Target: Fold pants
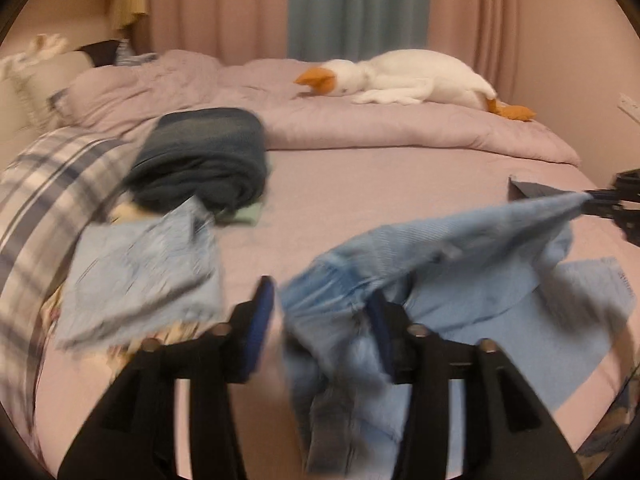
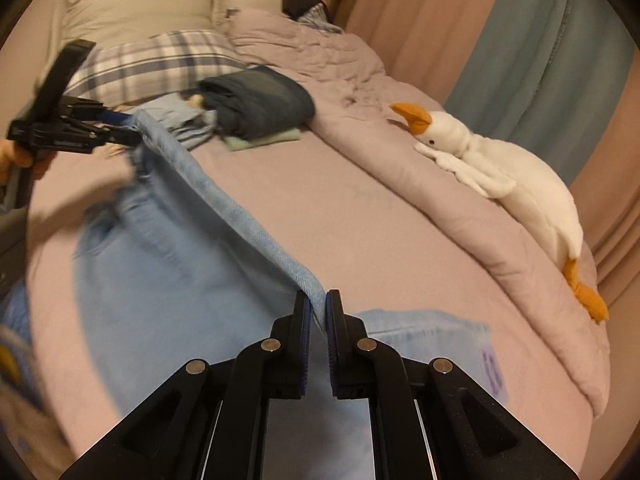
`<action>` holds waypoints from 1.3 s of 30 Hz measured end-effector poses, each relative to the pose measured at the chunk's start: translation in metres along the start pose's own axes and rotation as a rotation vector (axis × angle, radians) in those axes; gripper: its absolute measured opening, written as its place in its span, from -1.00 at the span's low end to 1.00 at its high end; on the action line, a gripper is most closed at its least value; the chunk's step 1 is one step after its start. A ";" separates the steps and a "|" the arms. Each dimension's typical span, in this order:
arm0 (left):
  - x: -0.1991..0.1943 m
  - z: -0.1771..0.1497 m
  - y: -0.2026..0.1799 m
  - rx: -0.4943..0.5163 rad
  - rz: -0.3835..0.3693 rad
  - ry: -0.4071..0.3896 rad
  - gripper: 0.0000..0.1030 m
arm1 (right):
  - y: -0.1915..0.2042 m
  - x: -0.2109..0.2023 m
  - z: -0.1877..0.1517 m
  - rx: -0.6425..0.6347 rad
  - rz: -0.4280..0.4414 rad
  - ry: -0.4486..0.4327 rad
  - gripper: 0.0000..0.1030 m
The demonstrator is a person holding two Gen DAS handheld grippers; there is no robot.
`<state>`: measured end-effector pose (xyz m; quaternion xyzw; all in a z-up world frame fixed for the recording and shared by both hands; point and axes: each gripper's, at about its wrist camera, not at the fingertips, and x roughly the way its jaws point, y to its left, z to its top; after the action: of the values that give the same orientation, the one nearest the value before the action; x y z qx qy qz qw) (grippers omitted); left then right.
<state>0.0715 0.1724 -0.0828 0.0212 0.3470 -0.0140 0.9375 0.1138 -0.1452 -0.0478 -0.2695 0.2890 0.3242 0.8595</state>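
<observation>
Light blue pants (image 2: 168, 280) lie spread on the pink bed sheet (image 2: 360, 220), with one edge lifted into a taut ridge between both grippers. My right gripper (image 2: 318, 308) is shut on that edge; in the left wrist view it shows at the far right as my right gripper (image 1: 600, 200). My left gripper (image 1: 320, 312) has its jaws wide apart. The bunched pants (image 1: 400, 264) rest against its right finger, with a gap to the left finger. From the right wrist view, my left gripper (image 2: 120, 128) is at the ridge's far end. The image is blurred there.
A folded light blue garment (image 1: 140, 280), a folded dark blue garment (image 1: 204, 156) and a green cloth (image 2: 264, 140) lie near the plaid pillow (image 1: 52, 184). A white plush goose (image 2: 500, 168) rests on the rolled quilt (image 2: 440, 208). Curtains (image 1: 360, 4) hang behind.
</observation>
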 end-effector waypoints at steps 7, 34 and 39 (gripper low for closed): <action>-0.017 -0.099 0.009 -0.296 -0.015 0.132 0.20 | 0.068 0.007 -0.049 -0.072 0.044 0.110 -0.87; -0.021 -0.124 0.038 -0.887 -0.324 -0.014 -0.61 | 0.107 0.028 -0.066 -0.034 0.036 0.169 -0.87; -0.002 -0.133 0.033 -0.787 -0.216 0.073 -0.60 | 0.117 0.045 -0.083 -0.077 0.049 0.272 -0.87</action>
<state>-0.0149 0.2117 -0.1818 -0.3751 0.3589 0.0220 0.8544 0.0314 -0.1057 -0.1679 -0.3368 0.3965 0.3164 0.7932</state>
